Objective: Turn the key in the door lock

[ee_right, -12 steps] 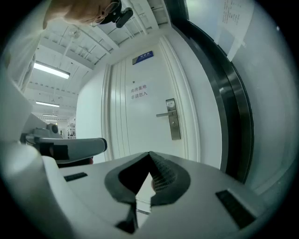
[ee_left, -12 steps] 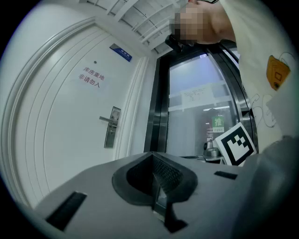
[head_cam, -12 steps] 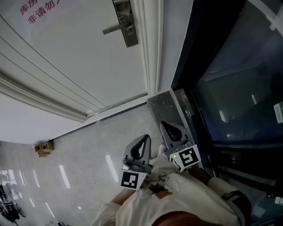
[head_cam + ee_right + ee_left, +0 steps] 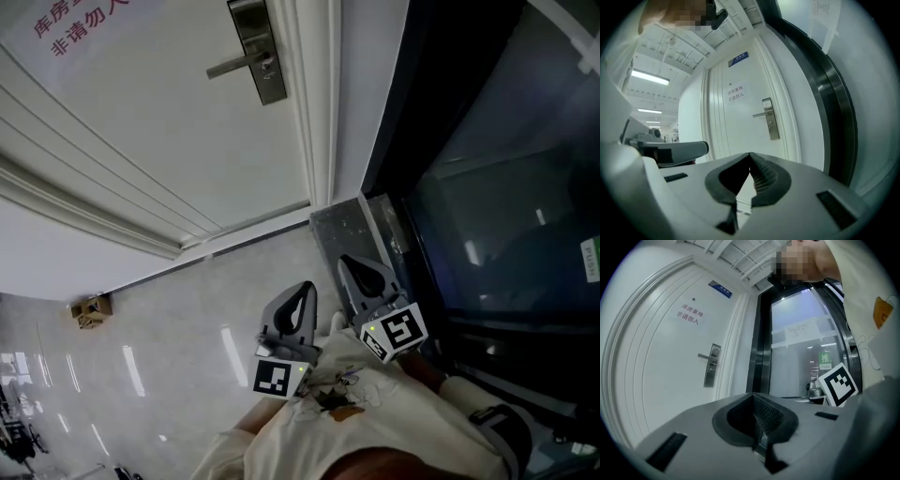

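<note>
The white door (image 4: pixel 159 141) carries a metal lock plate (image 4: pixel 256 47) with a lever handle (image 4: pixel 228 67) at the top of the head view. I cannot make out a key at this distance. The same lock plate shows in the left gripper view (image 4: pixel 711 365) and the right gripper view (image 4: pixel 770 119). Both grippers stay low by the person's body, well short of the door. My left gripper (image 4: pixel 306 292) (image 4: pixel 753 397) has its jaws together with nothing in them. My right gripper (image 4: pixel 350 264) (image 4: pixel 750 157) is shut and empty too, pointing at the door.
A dark glass wall (image 4: pixel 487 187) with a black frame runs along the right of the door. A grey marble plinth (image 4: pixel 352 230) stands at the foot of the frame. A small cardboard box (image 4: pixel 91 309) lies on the glossy floor at the left. Red lettering (image 4: pixel 80 23) is on the door.
The lock plate sits slightly higher and further left in the head view. Both grippers keep their places near the body, jaws unchanged.
</note>
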### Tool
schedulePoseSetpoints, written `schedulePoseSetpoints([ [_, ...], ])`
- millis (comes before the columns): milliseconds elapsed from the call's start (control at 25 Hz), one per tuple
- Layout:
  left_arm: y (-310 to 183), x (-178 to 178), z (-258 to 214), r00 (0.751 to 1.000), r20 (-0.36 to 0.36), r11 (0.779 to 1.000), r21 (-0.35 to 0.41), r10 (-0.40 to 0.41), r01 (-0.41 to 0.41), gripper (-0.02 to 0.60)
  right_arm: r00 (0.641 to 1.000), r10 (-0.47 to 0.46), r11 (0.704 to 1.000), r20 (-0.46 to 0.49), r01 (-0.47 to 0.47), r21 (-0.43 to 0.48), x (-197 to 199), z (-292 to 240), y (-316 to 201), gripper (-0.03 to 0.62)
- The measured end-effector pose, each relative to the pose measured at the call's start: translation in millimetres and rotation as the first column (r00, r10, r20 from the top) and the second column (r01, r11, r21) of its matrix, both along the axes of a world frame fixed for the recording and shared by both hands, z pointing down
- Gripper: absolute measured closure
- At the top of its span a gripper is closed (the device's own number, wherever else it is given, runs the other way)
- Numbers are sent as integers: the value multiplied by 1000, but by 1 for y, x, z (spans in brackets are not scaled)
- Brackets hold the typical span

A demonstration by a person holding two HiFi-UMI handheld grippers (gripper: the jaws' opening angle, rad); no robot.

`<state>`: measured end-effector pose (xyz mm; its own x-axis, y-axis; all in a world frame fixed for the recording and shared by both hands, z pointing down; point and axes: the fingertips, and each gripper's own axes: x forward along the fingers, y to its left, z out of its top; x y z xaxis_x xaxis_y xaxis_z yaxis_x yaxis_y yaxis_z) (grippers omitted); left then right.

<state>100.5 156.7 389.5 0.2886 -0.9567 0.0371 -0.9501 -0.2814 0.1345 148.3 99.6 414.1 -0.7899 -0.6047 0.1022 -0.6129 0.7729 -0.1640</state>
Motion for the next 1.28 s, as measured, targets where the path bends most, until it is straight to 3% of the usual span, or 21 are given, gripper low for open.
schedulePoseSetpoints([
  [120,-17,-7,0,998,-27,998,9,-62,63,578,999,-39,999,14,39,-18,-1,2,-11,588],
  [440,-43,-41,3,991,-55,993,-3,-120,120,578,992,-56,981,-117,76,180,-32,-5,-43,588],
  [640,-80,-79,5,991,-76,994,3,-107,108,578,959,82,954,-272,4,301,-63,-6,-87,588],
  [840,-131,-118,-3,997,-65,999,19,-36,37,578,945,181,922,-273,-66,381,-109,-26,-140,588],
  [880,-141,-126,-4,998,-66,1000,15,-18,19,579,942,189,916,-276,-69,394,-120,-32,-150,581],
  [960,-160,-141,-11,998,-66,1000,17,13,-12,578,934,209,902,-288,-71,425,-141,-42,-171,468],
  [1000,-168,-148,-13,998,-62,999,12,30,-30,579,927,225,893,-299,-73,444,-150,-46,-181,443],
  [1160,-191,-173,-19,993,-52,995,4,104,-104,578,866,321,830,-382,-63,554,-179,-60,-217,444],
  [1280,-206,-189,-20,990,-58,991,20,132,-131,578,743,424,736,-518,51,675,-192,-63,-244,475],
])
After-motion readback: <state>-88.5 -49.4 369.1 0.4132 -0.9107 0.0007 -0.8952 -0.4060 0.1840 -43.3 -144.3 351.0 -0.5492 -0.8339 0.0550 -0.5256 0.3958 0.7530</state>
